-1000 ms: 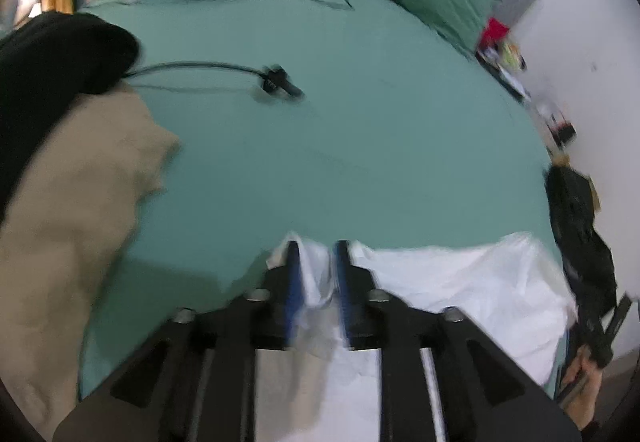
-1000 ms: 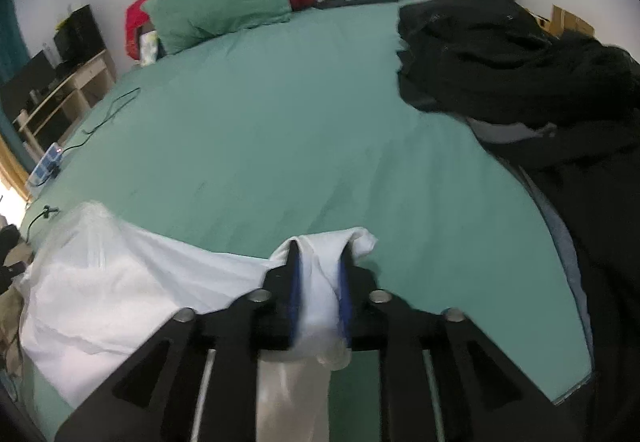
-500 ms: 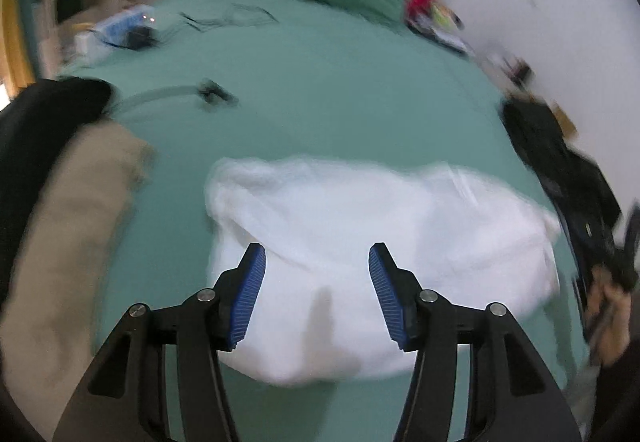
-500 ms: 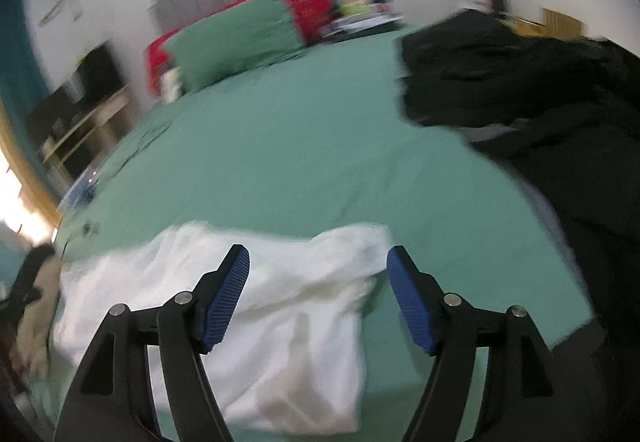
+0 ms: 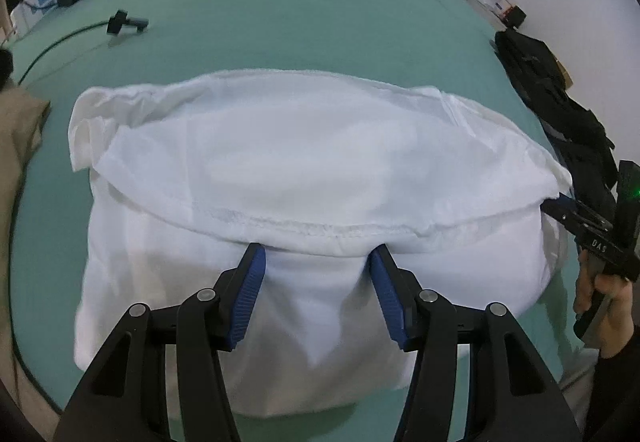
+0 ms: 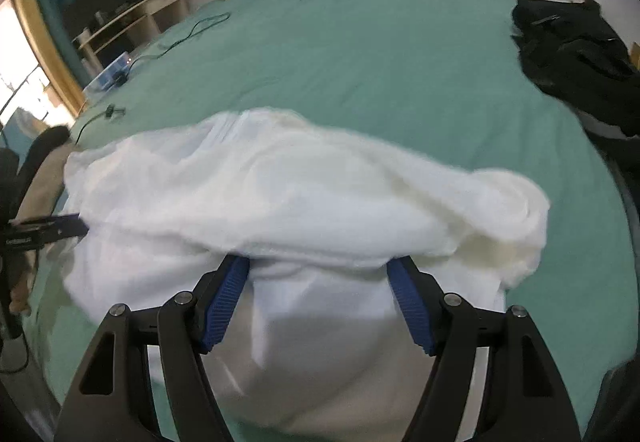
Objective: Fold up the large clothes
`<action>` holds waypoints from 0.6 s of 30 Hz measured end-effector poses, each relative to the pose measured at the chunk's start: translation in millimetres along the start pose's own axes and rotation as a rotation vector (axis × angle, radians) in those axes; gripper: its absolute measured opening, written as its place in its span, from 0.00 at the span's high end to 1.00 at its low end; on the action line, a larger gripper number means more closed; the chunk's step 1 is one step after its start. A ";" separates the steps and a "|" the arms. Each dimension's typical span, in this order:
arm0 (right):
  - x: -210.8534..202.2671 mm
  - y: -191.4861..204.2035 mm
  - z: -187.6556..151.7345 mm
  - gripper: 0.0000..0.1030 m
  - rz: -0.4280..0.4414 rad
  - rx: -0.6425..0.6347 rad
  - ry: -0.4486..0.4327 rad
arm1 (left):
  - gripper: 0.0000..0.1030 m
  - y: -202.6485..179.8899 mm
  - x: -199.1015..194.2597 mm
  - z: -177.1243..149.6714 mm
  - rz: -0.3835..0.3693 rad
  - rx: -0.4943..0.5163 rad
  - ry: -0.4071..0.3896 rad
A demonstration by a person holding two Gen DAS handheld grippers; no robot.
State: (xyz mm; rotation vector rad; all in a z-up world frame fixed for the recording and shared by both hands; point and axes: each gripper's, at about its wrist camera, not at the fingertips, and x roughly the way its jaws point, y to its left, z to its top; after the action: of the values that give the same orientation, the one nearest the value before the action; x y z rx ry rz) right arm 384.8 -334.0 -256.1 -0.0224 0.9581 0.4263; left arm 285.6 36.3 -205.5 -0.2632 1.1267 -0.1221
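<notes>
Both tools, left tool (image 5: 316, 262) and right tool (image 6: 320, 274), wide (empty) over folded white garment (image 5: 304, 153)

We are reading just one marking: white letters, seemingly "DAS", showing on the black plastic body of the right gripper (image 5: 596, 238) at the scene's right edge. White lettering on the left gripper's black body (image 6: 24, 240) is staying too blurred.

The white garment (image 5: 304, 177) lies folded over itself, hem showing, on the green bed.
</notes>
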 end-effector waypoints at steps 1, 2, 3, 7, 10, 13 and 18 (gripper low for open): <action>0.6 -2.0 4.8 0.31 -0.010 0.009 -0.008 | 0.45 0.2 0.3 5.5 -0.001 0.007 -0.007; 0.4 -3.0 9.2 0.31 -0.025 0.014 -0.017 | 0.45 0.8 0.6 9.3 -0.002 0.007 -0.010; 0.4 -2.2 12.2 0.31 -0.040 0.015 -0.021 | 0.45 1.3 0.8 11.8 -0.006 0.005 -0.012; 3.1 -4.5 28.9 0.31 -0.065 0.014 -0.024 | 0.45 3.7 2.8 23.9 -0.032 -0.008 -0.021; 7.2 -10.5 41.9 0.31 -0.045 0.037 -0.028 | 0.45 0.4 -2.5 29.3 -0.052 -0.008 -0.044; 16.3 -18.2 56.2 0.31 -0.015 0.060 -0.032 | 0.45 -2.0 -3.7 35.1 -0.074 0.001 -0.046; 33.5 -32.4 66.2 0.31 -0.025 0.112 -0.029 | 0.45 1.6 14.2 60.3 -0.024 0.002 -0.033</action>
State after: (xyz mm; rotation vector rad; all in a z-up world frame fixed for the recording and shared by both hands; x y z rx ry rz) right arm 465.4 -338.7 -249.7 0.0732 0.9510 0.3482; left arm 346.1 43.5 -194.1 -0.2766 1.0908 -0.1397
